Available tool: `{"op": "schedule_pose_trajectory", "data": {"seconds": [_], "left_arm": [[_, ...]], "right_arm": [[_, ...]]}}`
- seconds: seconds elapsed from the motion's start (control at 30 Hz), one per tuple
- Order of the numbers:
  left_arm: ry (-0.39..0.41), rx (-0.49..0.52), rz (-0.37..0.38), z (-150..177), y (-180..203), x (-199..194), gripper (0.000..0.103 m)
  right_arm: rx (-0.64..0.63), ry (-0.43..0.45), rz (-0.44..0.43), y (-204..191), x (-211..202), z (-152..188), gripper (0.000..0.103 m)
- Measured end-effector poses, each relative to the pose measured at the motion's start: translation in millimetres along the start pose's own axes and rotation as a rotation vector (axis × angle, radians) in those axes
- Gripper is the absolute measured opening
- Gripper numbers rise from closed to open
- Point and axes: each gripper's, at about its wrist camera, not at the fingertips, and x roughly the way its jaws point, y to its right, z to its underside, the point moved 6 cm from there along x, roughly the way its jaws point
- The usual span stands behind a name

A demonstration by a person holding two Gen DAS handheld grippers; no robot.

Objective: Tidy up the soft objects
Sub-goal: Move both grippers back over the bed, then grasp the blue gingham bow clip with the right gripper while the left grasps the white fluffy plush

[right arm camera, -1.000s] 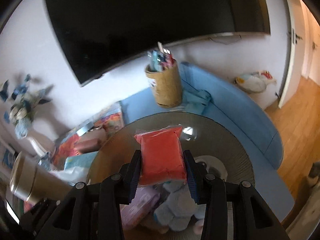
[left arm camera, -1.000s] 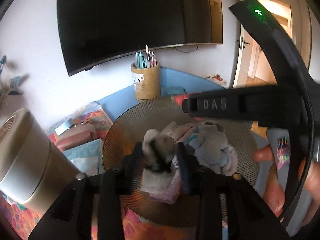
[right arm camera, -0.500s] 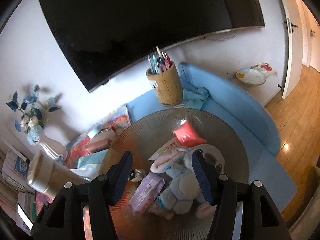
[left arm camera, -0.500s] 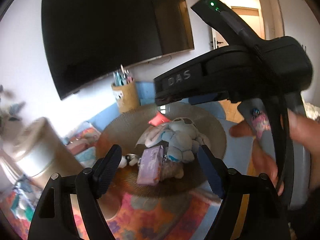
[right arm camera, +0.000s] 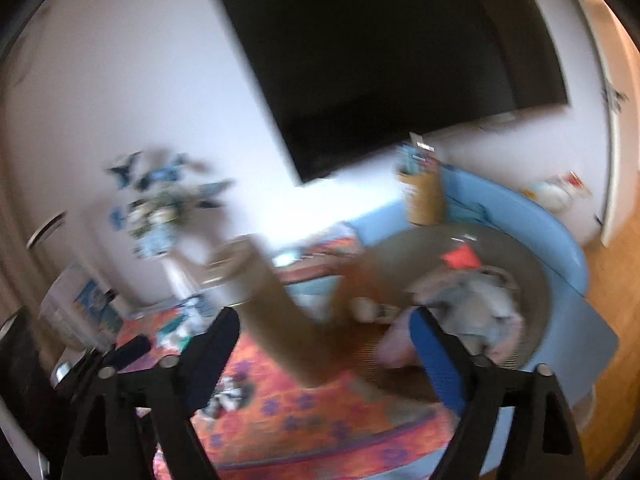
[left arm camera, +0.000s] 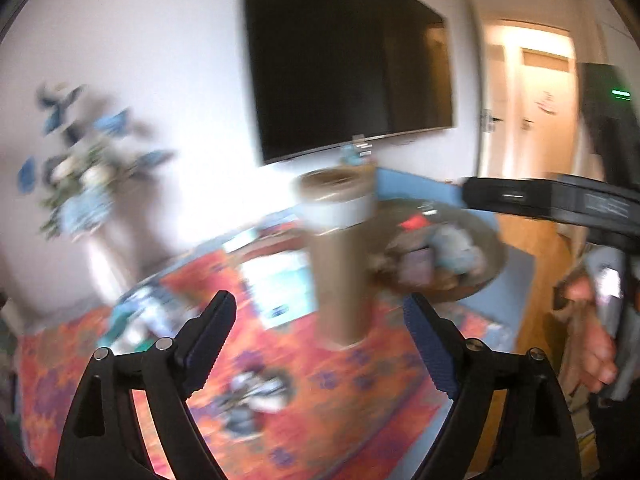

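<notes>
Both views are blurred by motion. A round brown ribbed tray [left arm camera: 486,276] holds a grey-blue plush toy [left arm camera: 452,244], a red pouch [left arm camera: 412,224] and a purple packet [left arm camera: 418,260]. My left gripper [left arm camera: 320,336] is back from the tray over the orange cloth, its jaws opening with nothing between them. In the right wrist view the tray [right arm camera: 536,280] lies ahead to the right with the plush toy [right arm camera: 480,300], red pouch [right arm camera: 460,258] and packet [right arm camera: 394,344]. My right gripper [right arm camera: 324,350] is also opening and holds nothing. A small dark-and-white thing [left arm camera: 256,396] lies on the cloth.
A tall tan tumbler [left arm camera: 340,264] stands between the grippers and the tray. A vase of blue flowers [left arm camera: 80,168] is at the left, a pen cup [right arm camera: 424,196] behind the tray, a dark screen on the wall. A person's hand [left arm camera: 592,344] shows at the right edge.
The left gripper let go of a small grey toy and the right let go of the red pouch, both over the tray. Both opened wide, drew back and swung left.
</notes>
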Motion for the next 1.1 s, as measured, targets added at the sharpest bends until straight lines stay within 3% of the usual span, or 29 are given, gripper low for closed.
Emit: {"op": "schedule_pose_trajectory", "data": {"seconds": [0.2,0.27,0.33,0.4,0.5,0.6,0.67,0.73,0.87,1.1], "left_arm": [[-0.077,-0.183,-0.111,39.2,-98.7,0.2,0.085],[-0.105,-0.237,-0.201,56.6,-134.6,2.4,0.085],[-0.127,-0.214,-0.347,72.7,-166.6,6.3,0.085],[-0.151,-0.211,-0.402,89.5,-187.2,13.5,0.085],[-0.196,-0.277,-0.394,112.1,-211.9,27.5,0.085],[-0.221,-0.387,-0.337,136.2,-227.5,39.8,0.085],[-0.278,-0.444,-0.309,148.8,-231.6,44.5,0.085],[-0.258,-0.478,-0.286,148.3,-234.6,43.3,0.085],[-0.27,-0.505,-0.268,152.4,-234.9,45.6,0.086],[-0.299,-0.571,-0.27,160.9,-247.8,48.5,0.086]], "right_arm": [[-0.181,-0.039,-0.114,-103.9,19.8,26.2,0.091],[-0.238,-0.072,-0.142,-135.1,36.7,36.3,0.091],[-0.291,-0.109,-0.148,-161.4,57.2,47.2,0.091],[-0.332,-0.159,-0.147,-186.9,84.5,61.3,0.091],[-0.362,-0.235,-0.148,-212.7,131.5,82.2,0.091],[-0.385,-0.275,-0.101,-221.0,178.4,103.4,0.091],[-0.39,-0.293,-0.073,-222.5,204.6,115.6,0.091],[-0.373,-0.314,-0.063,-219.7,225.2,126.6,0.091],[-0.28,-0.38,-0.061,-202.3,246.7,142.9,0.091],[-0.212,-0.379,-0.036,-185.3,249.9,135.8,0.091]]}}
